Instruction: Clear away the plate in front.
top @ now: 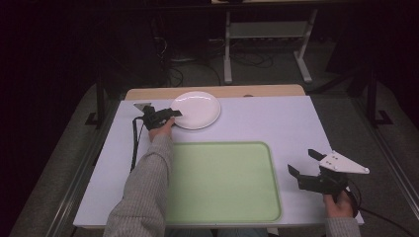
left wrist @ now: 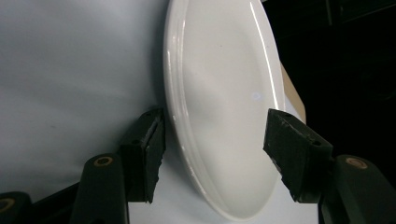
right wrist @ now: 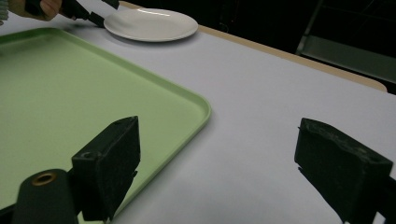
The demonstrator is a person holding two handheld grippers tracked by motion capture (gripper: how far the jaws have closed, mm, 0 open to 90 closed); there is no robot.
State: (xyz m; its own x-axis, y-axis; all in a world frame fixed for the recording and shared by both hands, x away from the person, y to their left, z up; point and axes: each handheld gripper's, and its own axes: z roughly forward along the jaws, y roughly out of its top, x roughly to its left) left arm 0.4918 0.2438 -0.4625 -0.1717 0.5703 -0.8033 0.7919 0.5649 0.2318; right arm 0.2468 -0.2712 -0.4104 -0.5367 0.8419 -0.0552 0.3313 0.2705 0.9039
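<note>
left gripper (top: 174,114): fingers open, straddling rim of white plate (top: 197,109), far left
right gripper (top: 302,163): fingers wide open, empty, near right of green tray (top: 222,182)

The right gripper (right wrist: 217,170) hangs with its two black jaws spread wide, just past the near corner of the green tray (right wrist: 70,93); one jaw sits over the tray's rim, the other over the white table (right wrist: 261,88). Beyond the tray's far edge rests a white plate (right wrist: 152,24), with a hand (right wrist: 44,7) and dark left gripper (right wrist: 100,14) at its rim.
</note>
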